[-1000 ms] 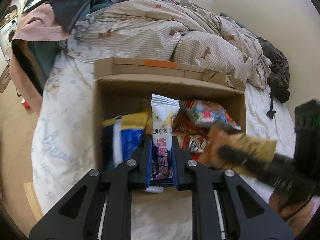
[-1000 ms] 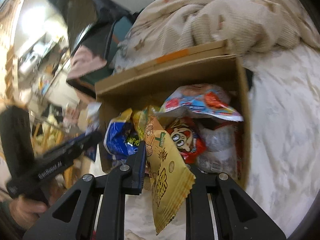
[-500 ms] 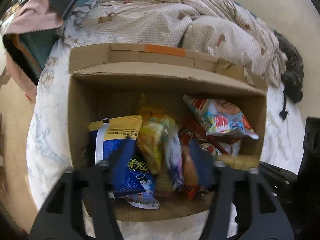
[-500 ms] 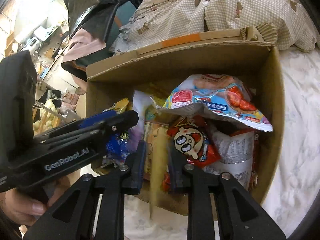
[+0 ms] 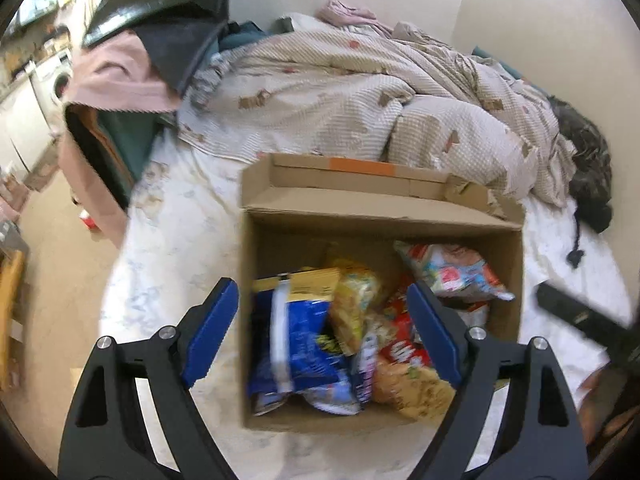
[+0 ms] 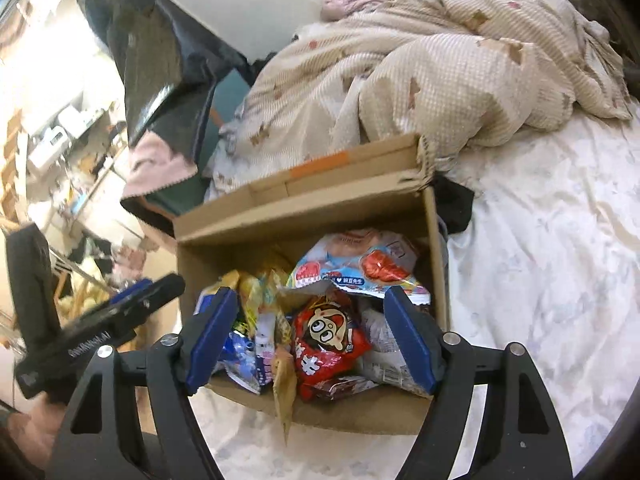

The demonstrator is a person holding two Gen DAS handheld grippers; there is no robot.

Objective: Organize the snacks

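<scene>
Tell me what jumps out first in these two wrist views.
An open cardboard box crammed with bright snack packets sits on the white bedsheet, with a red cartoon-face packet near its front and a tan packet hanging over the front edge. Both the left gripper and the right gripper hang over it with blue-padded jaws wide apart and nothing held. Behind the box lies a rumpled beige quilt.

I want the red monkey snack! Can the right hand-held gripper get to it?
Probably yes. The right hand-held gripper is open and empty, and the red monkey snack lies on top in the cardboard box, uncovered.
</scene>
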